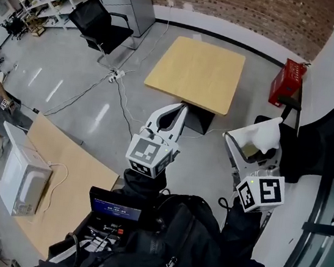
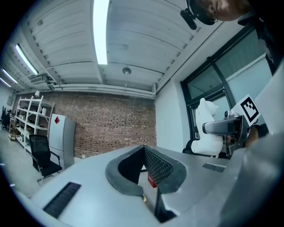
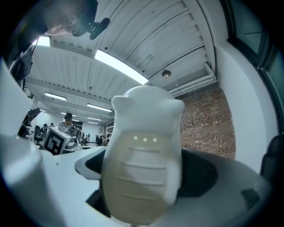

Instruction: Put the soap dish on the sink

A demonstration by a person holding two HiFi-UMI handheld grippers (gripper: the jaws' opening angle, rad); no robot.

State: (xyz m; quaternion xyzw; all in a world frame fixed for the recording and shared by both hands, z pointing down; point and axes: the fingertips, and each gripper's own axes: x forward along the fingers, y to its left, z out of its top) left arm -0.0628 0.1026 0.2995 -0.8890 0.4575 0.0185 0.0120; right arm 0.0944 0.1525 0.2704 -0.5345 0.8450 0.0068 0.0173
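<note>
The soap dish point(image 1: 265, 135) is white, animal-shaped, with a ribbed beige tray; it fills the right gripper view point(image 3: 142, 164). My right gripper point(image 1: 257, 144) is shut on it, jaws spread wide around its body, holding it level in the air at the right. The left gripper view shows the same dish point(image 2: 207, 128) off to its right. My left gripper point(image 1: 171, 118) is held level beside it, to the left, with its tips point(image 2: 144, 150) touching and nothing between them. No sink shows in any view.
A light wooden table point(image 1: 197, 72) stands ahead on the grey floor, a red box point(image 1: 287, 82) to its right. A black chair point(image 1: 102, 25) and cables lie far left. A white appliance point(image 1: 21, 180) sits on a second wooden table point(image 1: 72, 175). Dark cloth point(image 1: 325, 146) hangs at the right.
</note>
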